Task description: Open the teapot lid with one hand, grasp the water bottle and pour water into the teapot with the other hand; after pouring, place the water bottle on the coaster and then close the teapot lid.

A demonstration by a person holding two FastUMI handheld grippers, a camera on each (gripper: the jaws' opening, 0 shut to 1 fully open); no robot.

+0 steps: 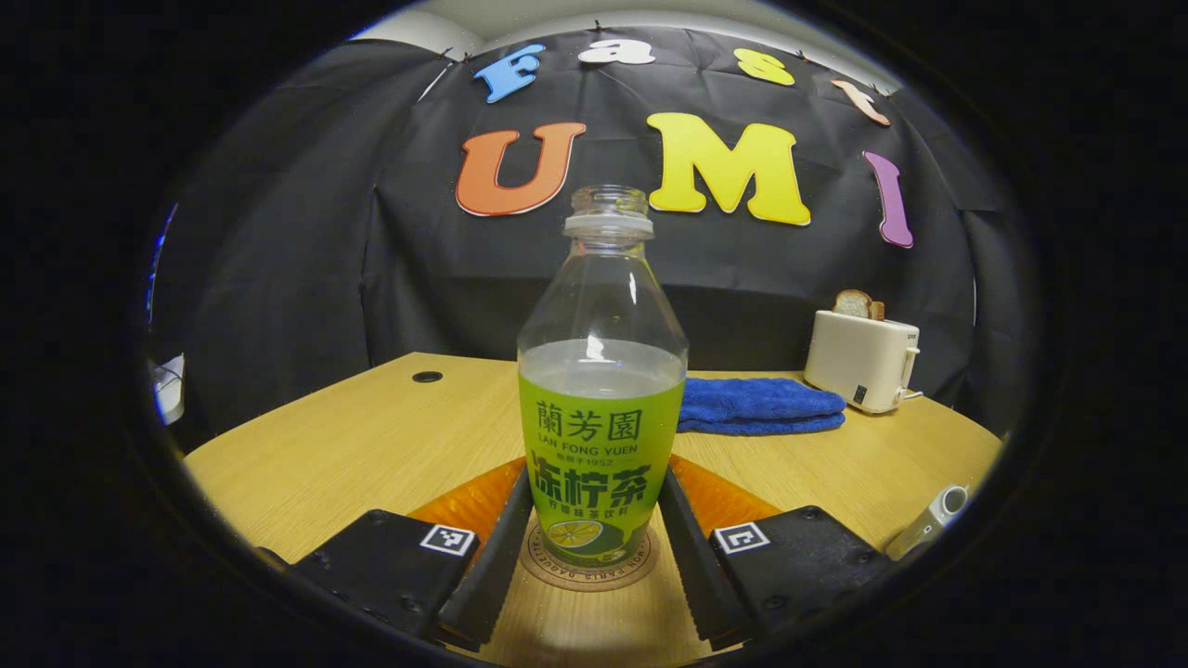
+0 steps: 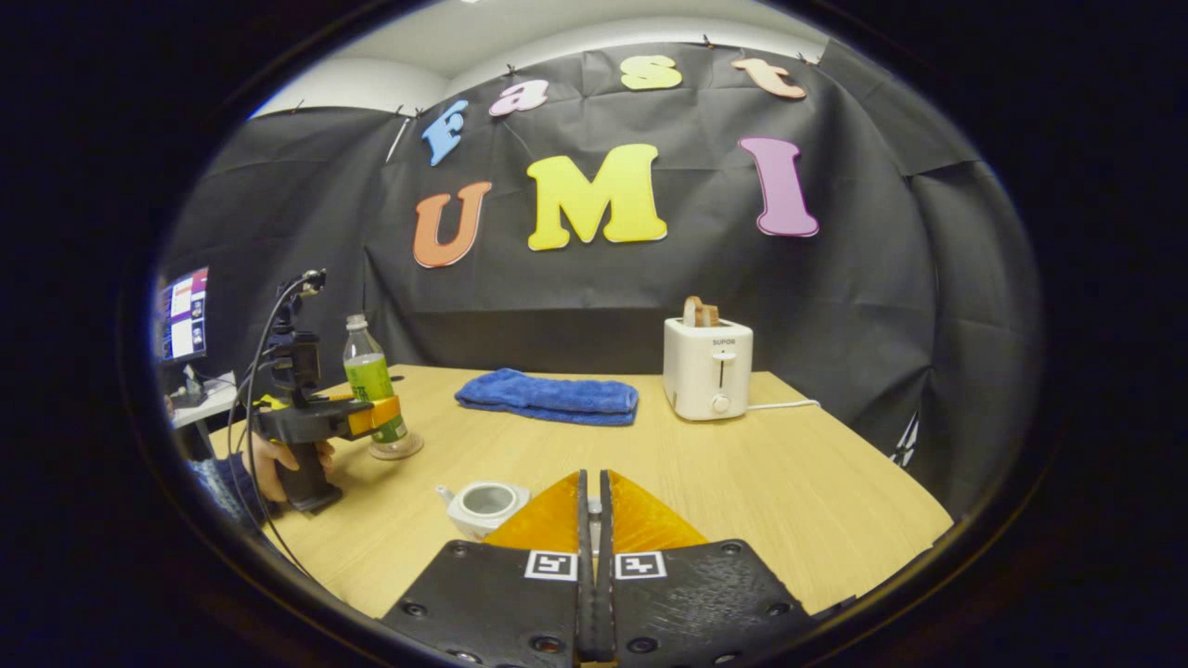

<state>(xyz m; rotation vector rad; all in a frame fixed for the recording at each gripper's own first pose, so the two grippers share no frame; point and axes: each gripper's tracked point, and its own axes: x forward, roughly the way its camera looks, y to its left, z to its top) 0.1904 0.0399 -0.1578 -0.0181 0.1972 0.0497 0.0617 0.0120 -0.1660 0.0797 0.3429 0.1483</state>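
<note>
Upright on the coaster (image 1: 588,568), the bottle (image 1: 601,408) sits between my left gripper's (image 1: 588,557) fingers at twelve o'clock; a crooked release could topple it.

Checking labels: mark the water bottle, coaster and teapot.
water bottle (image 1: 601,445), left gripper view, on its label
coaster (image 1: 590,573), left gripper view, rim below the bottle
teapot (image 2: 484,502), right gripper view, open mouth

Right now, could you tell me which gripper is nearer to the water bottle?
Left. The left gripper has its fingers on either side of the water bottle, which stands on the coaster. The right gripper is farther off, near the open teapot.
</note>
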